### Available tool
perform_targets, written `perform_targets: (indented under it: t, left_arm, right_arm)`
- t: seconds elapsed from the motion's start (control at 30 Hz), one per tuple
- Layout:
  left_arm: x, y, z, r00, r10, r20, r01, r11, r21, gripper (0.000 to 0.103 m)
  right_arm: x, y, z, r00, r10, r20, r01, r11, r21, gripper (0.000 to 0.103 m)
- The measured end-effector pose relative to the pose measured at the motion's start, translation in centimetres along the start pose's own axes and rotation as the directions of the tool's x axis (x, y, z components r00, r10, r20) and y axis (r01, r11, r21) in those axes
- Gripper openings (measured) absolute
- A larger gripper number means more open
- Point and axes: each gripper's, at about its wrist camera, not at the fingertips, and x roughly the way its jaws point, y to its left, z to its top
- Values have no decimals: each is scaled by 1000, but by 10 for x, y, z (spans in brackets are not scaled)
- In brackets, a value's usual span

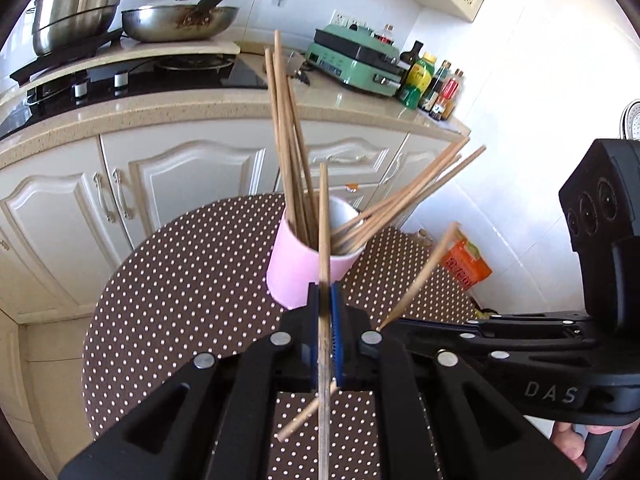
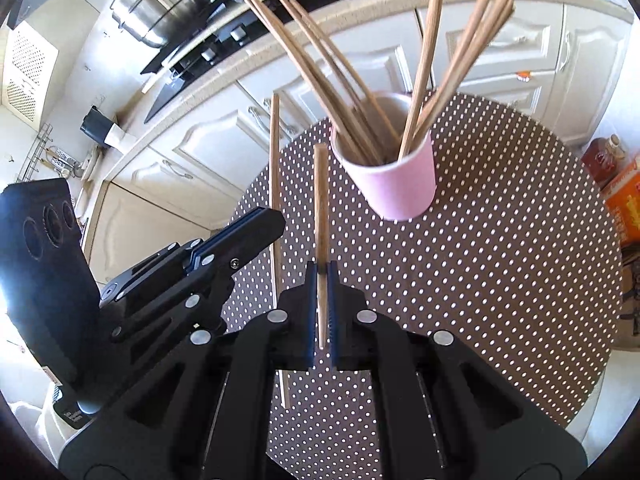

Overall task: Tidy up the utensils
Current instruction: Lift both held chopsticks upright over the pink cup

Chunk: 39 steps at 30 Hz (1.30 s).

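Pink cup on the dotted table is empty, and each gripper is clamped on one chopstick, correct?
Not quite. The pink cup already holds many chopsticks, as the right wrist view shows. The rest stands: left gripper and right gripper are each clamped on one chopstick.

Both grippers are black plastic with blue ribbed pads (silver rivets, white "DAS" lettering).
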Motion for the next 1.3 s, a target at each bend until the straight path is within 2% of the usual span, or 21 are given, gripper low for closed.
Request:
perform_targets:
  t: [0.17, 0.43, 0.53, 0.63, 0.73, 0.93, 0.97, 1.03, 1.07, 1.1, 1.23, 1.3]
  left_arm:
    - [9, 1, -1, 999, -17, -41, 16, 1000, -16, 6]
    - [23, 7, -6, 997, -5, -72, 3, 1000, -29, 6]
    - [29, 11, -4, 997, 9, -80, -12, 999, -38, 6]
    - [33, 16, -5, 996, 22, -87, -26, 998, -50, 6]
    - [38, 23, -8, 994, 33, -102, -40, 997, -63, 6]
    - [43, 28, -4, 995, 39, -88, -46, 996, -78, 6]
    - [43, 28, -3, 996, 39, -85, -46, 996, -76, 6]
    - [43, 28, 2, 996, 37, -79, -43, 996, -73, 6]
    - [43, 28, 4, 996, 38, -75, -43, 997, -70, 6]
    - [43, 28, 5, 997, 38, -73, -43, 997, -69, 6]
    - [43, 29, 11, 997, 42, -61, -46, 997, -62, 6]
    - [43, 29, 13, 997, 45, -57, -48, 997, -57, 6]
  right_arm:
    - [-1, 0, 3, 1000, -4, -3, 4, 1000, 3, 5]
    - [20, 1, 16, 1000, 9, -24, -9, 1000, 27, 1]
    - [34, -5, 20, 999, 29, -29, -27, 998, 63, 1]
    - [45, -17, 20, 999, 15, -34, -11, 995, 101, 2]
    - [57, -38, 15, 999, 31, -40, -22, 979, 203, 2]
    - [66, -44, 19, 998, 54, -8, -51, 971, 234, 3]
    - [67, -44, 21, 999, 54, -4, -51, 970, 238, 5]
    - [70, -45, 25, 999, 54, -1, -52, 970, 239, 20]
    - [71, -45, 26, 999, 54, 3, -54, 969, 242, 41]
    - [71, -46, 27, 998, 55, 16, -57, 967, 246, 50]
    - [76, -49, 32, 999, 31, 14, -33, 970, 241, 47]
    - [79, -50, 33, 999, 42, 11, -43, 967, 251, 34]
